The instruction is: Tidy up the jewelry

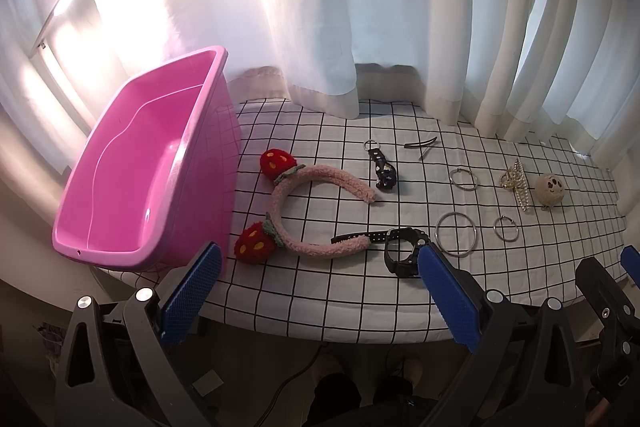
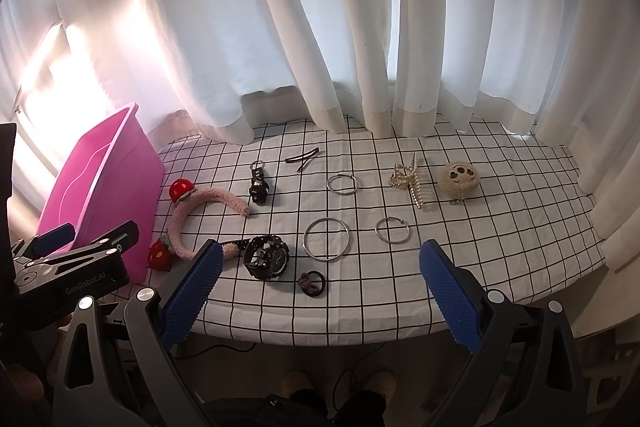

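Observation:
A pink plastic bin [image 1: 136,163] stands at the table's left end and looks empty. Laid out on the checked cloth [image 2: 500,247] are a pink fuzzy headband with strawberries [image 1: 316,195], a black watch [image 2: 266,257], a black keychain [image 1: 382,169], a dark hair clip [image 2: 302,157], three silver hoops such as the largest [image 2: 326,239], a pearl claw clip [image 2: 412,183], a beige plush ball [image 2: 458,179] and a dark hair tie [image 2: 311,283]. My left gripper [image 1: 318,295] is open and empty above the near edge, in front of the headband. My right gripper [image 2: 320,295] is open and empty before the hair tie.
White curtains [image 2: 320,27] hang along the table's far edge and right side. The left gripper's body [image 2: 72,267] shows at the left of the right wrist view, next to the bin [image 2: 96,183]. Cables and feet lie below the table's front edge.

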